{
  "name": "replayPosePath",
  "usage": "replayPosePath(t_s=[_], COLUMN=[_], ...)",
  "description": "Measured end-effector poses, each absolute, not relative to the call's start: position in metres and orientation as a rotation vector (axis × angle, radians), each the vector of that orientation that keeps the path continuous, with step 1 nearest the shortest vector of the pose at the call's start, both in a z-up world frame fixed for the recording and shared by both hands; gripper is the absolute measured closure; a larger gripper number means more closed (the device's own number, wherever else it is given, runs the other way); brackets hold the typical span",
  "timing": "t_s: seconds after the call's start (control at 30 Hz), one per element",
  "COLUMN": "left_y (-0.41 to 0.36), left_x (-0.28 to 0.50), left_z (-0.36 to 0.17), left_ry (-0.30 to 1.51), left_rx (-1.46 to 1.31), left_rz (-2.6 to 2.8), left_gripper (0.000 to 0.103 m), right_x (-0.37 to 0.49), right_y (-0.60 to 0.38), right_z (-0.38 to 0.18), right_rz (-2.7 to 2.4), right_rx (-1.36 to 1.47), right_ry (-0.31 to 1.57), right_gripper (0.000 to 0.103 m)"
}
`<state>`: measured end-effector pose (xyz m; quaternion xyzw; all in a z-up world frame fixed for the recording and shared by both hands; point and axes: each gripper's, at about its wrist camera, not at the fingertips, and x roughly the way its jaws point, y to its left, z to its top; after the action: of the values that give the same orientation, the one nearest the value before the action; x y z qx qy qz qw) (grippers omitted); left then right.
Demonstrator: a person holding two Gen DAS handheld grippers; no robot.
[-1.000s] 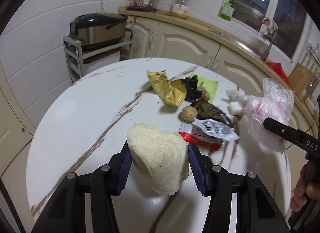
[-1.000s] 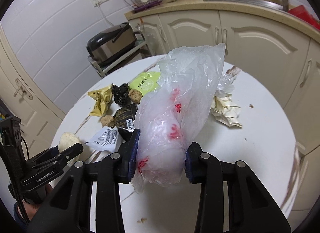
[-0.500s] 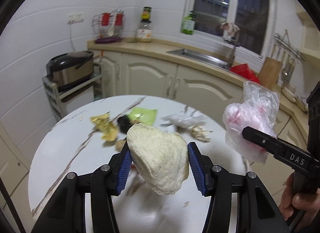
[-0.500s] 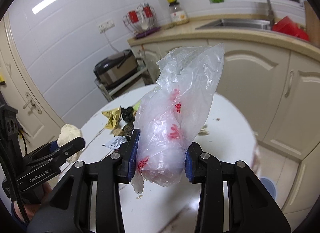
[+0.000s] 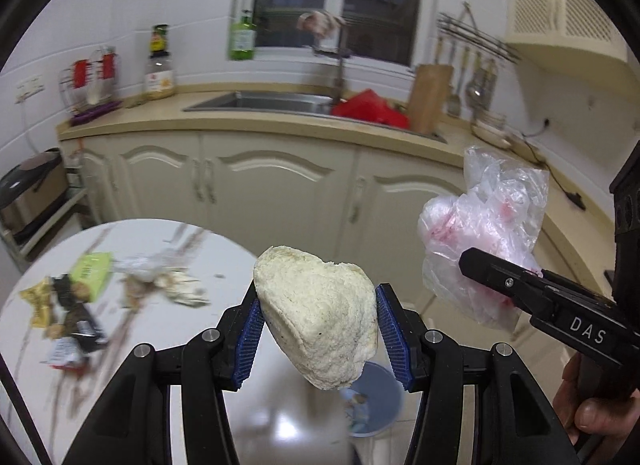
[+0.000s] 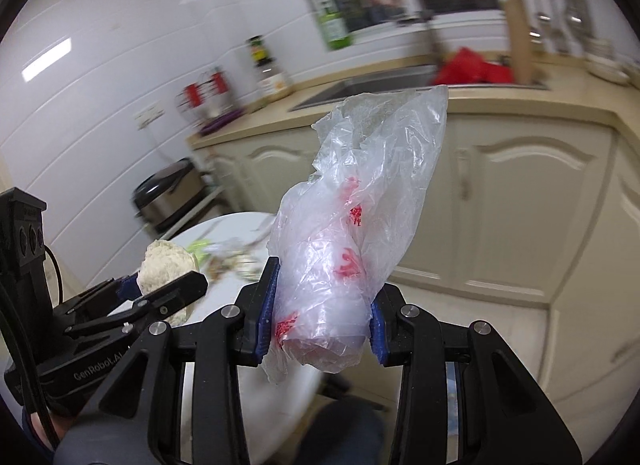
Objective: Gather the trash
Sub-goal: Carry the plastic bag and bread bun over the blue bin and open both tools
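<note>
In the left wrist view, wrappers (image 5: 76, 305) litter the round table (image 5: 168, 329) at 9 o'clock. The left gripper (image 5: 316, 335) clamps a pale bread lump (image 5: 320, 313) centrally. At 3 o'clock the right gripper (image 6: 322, 313) pinches a crumpled plastic bag (image 6: 360, 233).

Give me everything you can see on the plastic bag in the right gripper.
The plastic bag is thin, clear, crinkled film with red printed marks, bunched into a loose roll. The right gripper is shut on its lower part, blue pads pressing both sides; the open ragged top stands up and leans right, and a small flap hangs below the jaws. It is in the air, off the table, with nothing else touching it. Whether anything is inside cannot be told.
</note>
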<state>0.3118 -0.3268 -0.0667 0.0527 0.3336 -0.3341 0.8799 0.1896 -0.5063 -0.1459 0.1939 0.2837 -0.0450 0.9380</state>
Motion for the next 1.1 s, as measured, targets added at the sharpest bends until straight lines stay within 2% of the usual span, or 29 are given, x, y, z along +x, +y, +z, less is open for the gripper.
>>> replayPosePath(t_s=[0.33, 0.77, 1.1], left_y=[-0.438, -0.532, -0.589], left_x=[0.320, 0.395, 0.433], left_z=[-0.128, -0.252, -0.315], left_ry=[0.821, 1.109, 1.216], left_rx=[0.203, 0.348, 0.401], left_rz=[-0.839, -0.781, -0.728], left_gripper=[0.053, 0.053, 0.051], right_x=[0.140, 0.162, 0.189], right_y=[-0.612, -0.661, -0.671], right_z=[-0.199, -0.378, -0.444], right_rz=[-0.308, -0.348, -0.337], right_rx=[0.478, 0.695, 0.755], right_ry=[0.657, 0.975, 1.107], right_gripper=[0.067, 0.067, 0.067])
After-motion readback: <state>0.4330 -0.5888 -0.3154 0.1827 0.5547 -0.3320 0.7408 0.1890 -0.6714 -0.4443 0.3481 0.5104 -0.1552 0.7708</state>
